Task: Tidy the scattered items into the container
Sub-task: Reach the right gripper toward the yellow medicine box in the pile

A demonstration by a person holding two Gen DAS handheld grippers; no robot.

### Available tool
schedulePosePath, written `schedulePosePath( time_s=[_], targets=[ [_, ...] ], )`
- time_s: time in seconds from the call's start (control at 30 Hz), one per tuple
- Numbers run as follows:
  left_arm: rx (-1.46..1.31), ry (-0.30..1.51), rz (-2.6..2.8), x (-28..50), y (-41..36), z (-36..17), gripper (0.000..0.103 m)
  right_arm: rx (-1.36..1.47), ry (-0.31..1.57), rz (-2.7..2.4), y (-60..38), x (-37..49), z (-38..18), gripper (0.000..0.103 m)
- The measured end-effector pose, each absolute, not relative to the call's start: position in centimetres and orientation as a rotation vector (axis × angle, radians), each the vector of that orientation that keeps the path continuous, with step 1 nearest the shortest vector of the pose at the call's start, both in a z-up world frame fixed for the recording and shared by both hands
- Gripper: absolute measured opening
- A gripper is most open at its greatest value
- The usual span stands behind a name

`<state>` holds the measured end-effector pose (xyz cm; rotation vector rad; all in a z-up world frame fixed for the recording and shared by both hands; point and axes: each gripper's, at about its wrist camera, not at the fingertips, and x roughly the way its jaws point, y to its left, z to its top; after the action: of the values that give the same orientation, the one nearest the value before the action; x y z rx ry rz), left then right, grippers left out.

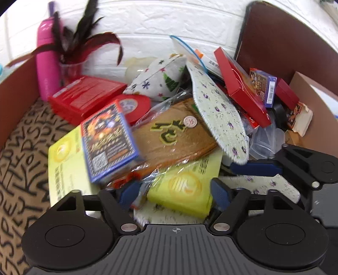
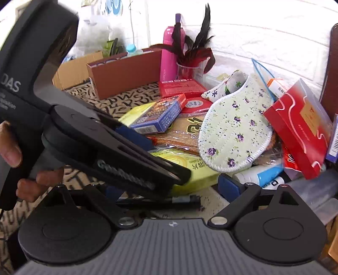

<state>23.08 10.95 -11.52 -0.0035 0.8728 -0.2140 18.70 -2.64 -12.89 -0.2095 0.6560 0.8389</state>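
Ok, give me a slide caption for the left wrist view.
Open left gripper poised over a yellow-green box in the cluttered cardboard box.

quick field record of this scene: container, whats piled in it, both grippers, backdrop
container: cardboard box, letter-print liner
pile: floral insole on top, leaning on brown packet; blue card box tilted on yellow-green box; red box behind
standing at back: pink bottle, feathers in cup
left gripper: open, holding nothing
right gripper: open, holding nothing
backdrop: white brick wall

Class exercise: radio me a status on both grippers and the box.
Left gripper open, empty. Right gripper open, empty. Cardboard box piled full. Floral insole on top.
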Motion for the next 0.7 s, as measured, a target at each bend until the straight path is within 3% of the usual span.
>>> schedulePosePath(
  time_s=[0.1, 0.27, 0.37, 0.57, 0.6, 0.67, 0.7],
  targets=[
    [0.044, 0.884, -0.235, 23.8, 10.0, -11.9, 0.090, -0.181, 0.681, 0.821, -2.6, 19.7, -13.5, 0.094],
    [0.102, 0.875, -0.281, 22.9, 8.7, -11.6, 0.081, -0.222, 0.680, 0.840, -3.0, 19.0, -13.9, 0.082],
    [0.101, 0.884, -0.297, 21.9, 7.9, -11.4, 0.081, -0.222, 0.685, 0.866, -3.7, 17.9, -13.4, 0.077],
    [0.124, 0.889, -0.339, 18.6, 5.6, -11.1, 0.081, -0.246, 0.664, 0.865, -6.2, 14.7, -12.7, 0.075],
    [0.111, 0.891, -0.366, 18.0, 5.4, -11.0, 0.078, -0.242, 0.667, 0.861, -6.8, 14.2, -12.5, 0.075],
    [0.053, 0.909, -0.476, 16.8, 4.8, -10.6, 0.058, -0.218, 0.675, 0.874, -8.0, 12.9, -12.2, 0.076],
    [0.023, 0.929, -0.514, 16.3, 4.4, -10.5, 0.055, -0.220, 0.667, 0.875, -8.5, 12.1, -12.0, 0.075]
  ],
)
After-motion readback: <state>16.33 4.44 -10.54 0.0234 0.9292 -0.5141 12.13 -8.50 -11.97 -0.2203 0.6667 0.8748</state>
